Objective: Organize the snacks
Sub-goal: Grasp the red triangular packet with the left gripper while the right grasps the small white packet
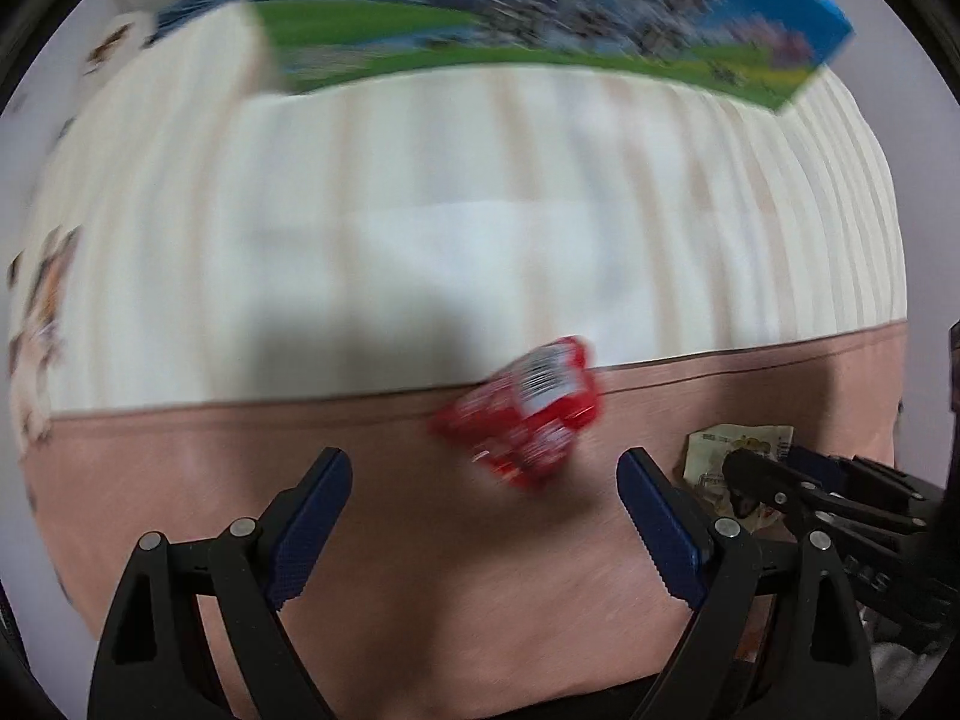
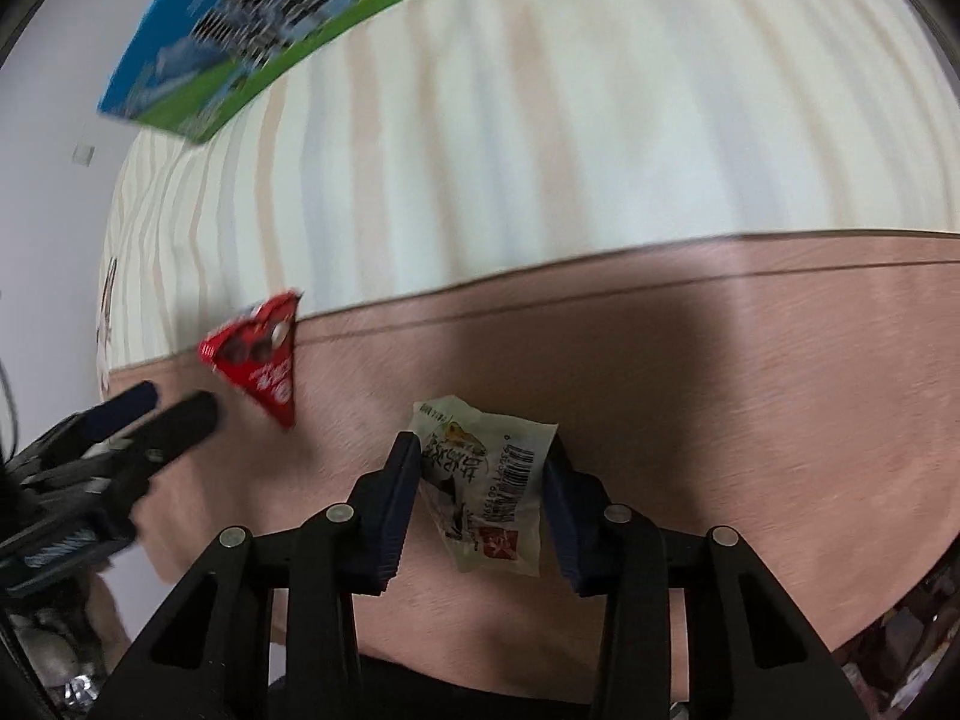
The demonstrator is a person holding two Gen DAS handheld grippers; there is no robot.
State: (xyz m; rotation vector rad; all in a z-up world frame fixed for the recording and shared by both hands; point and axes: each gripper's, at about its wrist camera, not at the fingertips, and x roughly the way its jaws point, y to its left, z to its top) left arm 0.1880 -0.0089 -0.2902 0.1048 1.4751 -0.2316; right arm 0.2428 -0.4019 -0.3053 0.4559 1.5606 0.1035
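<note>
**Right hand-held gripper clamps a pale packet; red packet lies loose ahead of the left**

The right hand-held gripper has its two blue-padded fingers pressed against either side of a pale snack packet, which carries a barcode and a small red mark. The packet stands between the pads, so I judge this the pick-up step of the sorting, with the packet gripped but not yet carried anywhere. Whether it is lifted clear of the surface cannot be told.

The left hand-held gripper is spread wide and holds nothing. A red snack packet sits just ahead of it, slightly toward its right finger, on the seam where the surface changes colour. That view is blurred, so the packet's print is unreadable there; the right wrist view shows it as a triangular red pouch, off to the left of the right hand-held gripper and beyond the left one's tips.

The next move probably calls for carrying the pale packet to wherever the snacks are gathered. No bin or tray shows, so the destination is unclear. The left hand-held gripper would need to advance and close on the red pouch, which looks thin and crinkly and may slide.

The near surface is a pinkish-brown counter with a faint wood grain. Beyond it lies a cream striped cloth, and at the far end a flat blue-and-green printed box. A plain white wall stands to the far left.
</note>
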